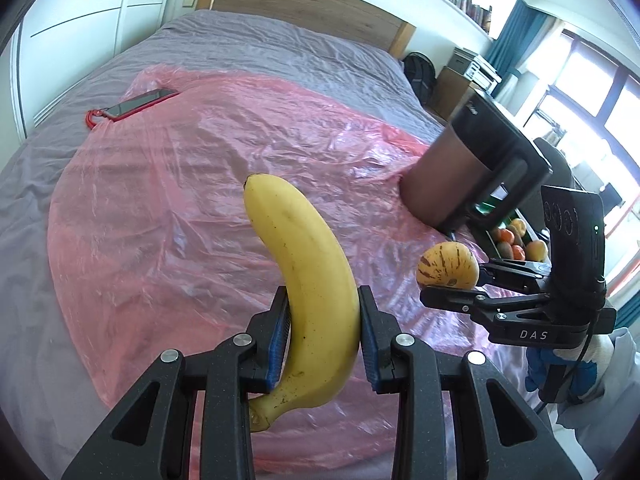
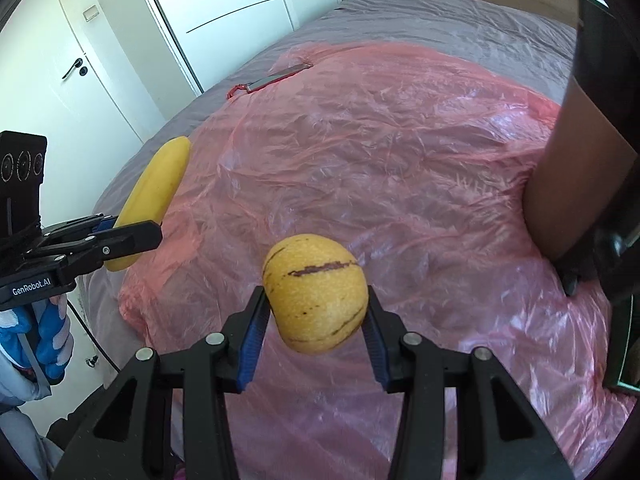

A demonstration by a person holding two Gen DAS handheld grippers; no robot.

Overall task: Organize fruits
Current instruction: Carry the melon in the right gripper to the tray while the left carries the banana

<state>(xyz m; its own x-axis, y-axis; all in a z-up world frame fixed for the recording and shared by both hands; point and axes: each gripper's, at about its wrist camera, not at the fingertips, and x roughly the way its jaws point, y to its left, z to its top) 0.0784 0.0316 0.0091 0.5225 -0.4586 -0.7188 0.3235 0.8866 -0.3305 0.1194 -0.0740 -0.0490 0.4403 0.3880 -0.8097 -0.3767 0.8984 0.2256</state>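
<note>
My left gripper (image 1: 323,312) is shut on a yellow banana (image 1: 308,280), which stands nearly upright between the blue pads, above the pink plastic sheet (image 1: 192,184). In the right wrist view the same banana (image 2: 156,188) shows at the left, held by the left gripper (image 2: 120,236). My right gripper (image 2: 316,316) is shut on a round yellow fruit with dark purple streaks (image 2: 316,296). The left wrist view shows that streaked fruit (image 1: 448,266) in the right gripper (image 1: 452,280) at the right, above the sheet's edge.
The pink sheet covers a grey bed (image 1: 280,40). A phone in a red case (image 1: 136,104) lies at the sheet's far left. A dark box (image 1: 480,160) leans at the right, with a crate of orange and brown fruits (image 1: 516,242) behind it. White wardrobe doors (image 2: 224,4) stand beyond.
</note>
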